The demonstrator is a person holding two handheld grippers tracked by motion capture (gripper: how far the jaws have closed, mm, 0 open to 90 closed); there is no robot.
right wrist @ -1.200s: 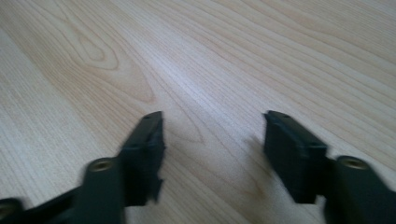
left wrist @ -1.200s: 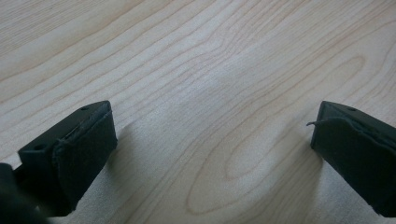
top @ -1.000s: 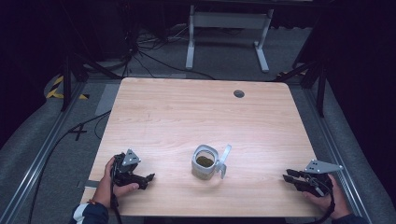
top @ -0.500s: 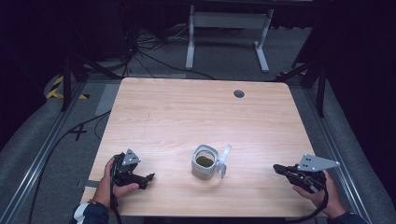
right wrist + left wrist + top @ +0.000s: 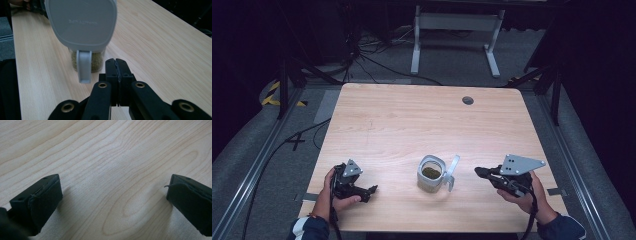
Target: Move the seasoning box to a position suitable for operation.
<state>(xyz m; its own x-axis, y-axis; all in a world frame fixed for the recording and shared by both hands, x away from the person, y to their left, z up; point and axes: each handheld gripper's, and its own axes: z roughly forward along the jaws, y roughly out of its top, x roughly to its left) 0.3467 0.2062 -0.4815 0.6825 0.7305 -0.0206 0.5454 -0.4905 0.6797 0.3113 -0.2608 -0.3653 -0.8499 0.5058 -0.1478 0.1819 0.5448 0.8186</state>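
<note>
Currently, progress: clear glass jar of greenish grains (image 5: 430, 174) stands mid-front on the light wooden table (image 5: 422, 120), its grey hinged lid (image 5: 81, 23) tipped up; nothing is gripped yet.
Right gripper (image 5: 116, 65): jaws pressed together, empty, just beside the lid latch.
Left gripper (image 5: 112, 195): jaws spread wide, resting well apart from the jar.
Remaining: judged as lid handling.
Writing: embossed lid lettering, unreadable.

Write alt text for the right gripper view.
The right claw, its jaws pressed shut, points at a clear jar of greenish-brown grains whose grey hinged lid stands open toward the camera. The jar sits on a light wooden table, just ahead of the claw.
</note>
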